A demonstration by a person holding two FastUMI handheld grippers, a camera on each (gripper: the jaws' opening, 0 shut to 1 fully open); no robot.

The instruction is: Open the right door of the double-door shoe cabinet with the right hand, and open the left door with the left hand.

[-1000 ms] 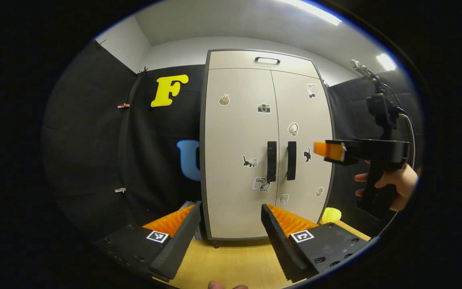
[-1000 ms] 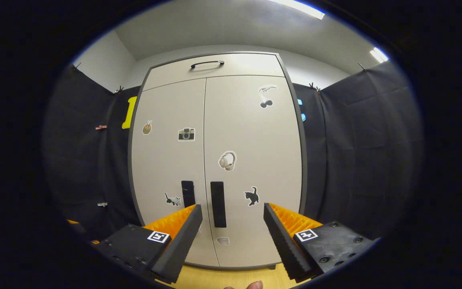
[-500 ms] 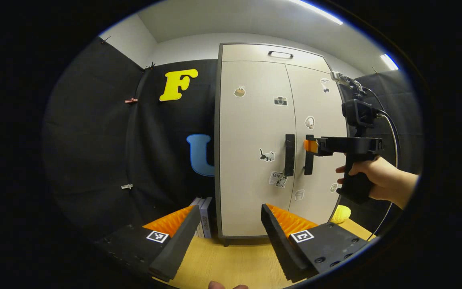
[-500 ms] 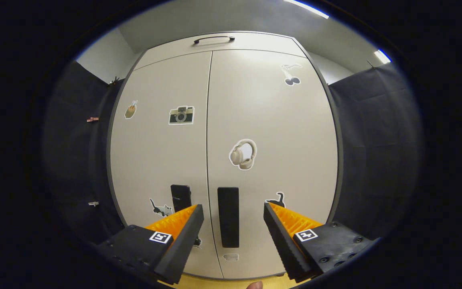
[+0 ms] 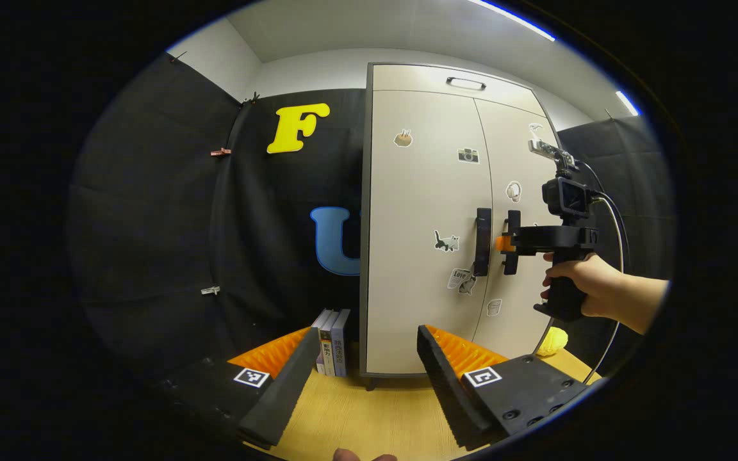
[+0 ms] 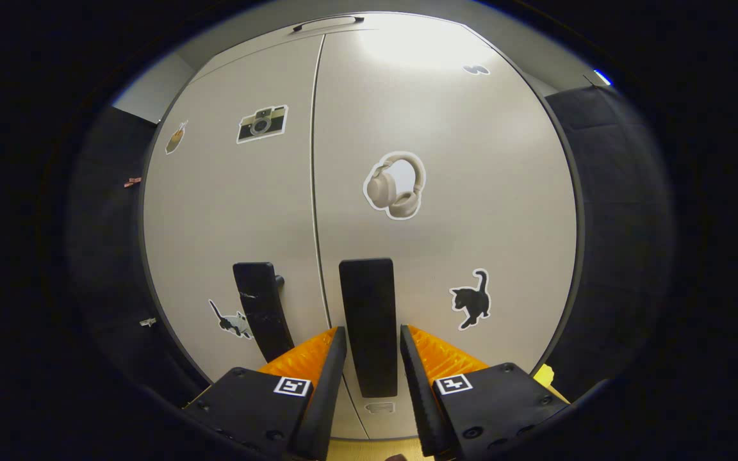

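Right gripper (image 6: 372,358) has its fingers straddling the right door handle (image 6: 368,320), one on each side with a slim gap still showing, so not clamped yet. A second ago they were spread wide and well short of the handle; since then the gripper has moved in and narrowed. Left gripper view shows the same thing from the side: right gripper (image 5: 505,243) at the right handle (image 5: 512,240), a hand (image 5: 577,285) on its grip.

Left gripper (image 5: 366,378) is spread wide, hanging over the wooden floor (image 5: 369,416), well back from the cabinet. Its view has swung left over the last second, bringing in books (image 5: 332,342) standing just beside the cabinet's left side.

Shoe cabinet (image 5: 439,224) stands ahead, both doors closed, contents hidden. Left door (image 6: 234,224) and right door (image 6: 471,192) meet at the centre seam. Left door handle (image 5: 483,241) is untouched, ahead and up-right of the left gripper. Stickers on both doors. Something yellow (image 5: 551,340) sits low at the cabinet's right.
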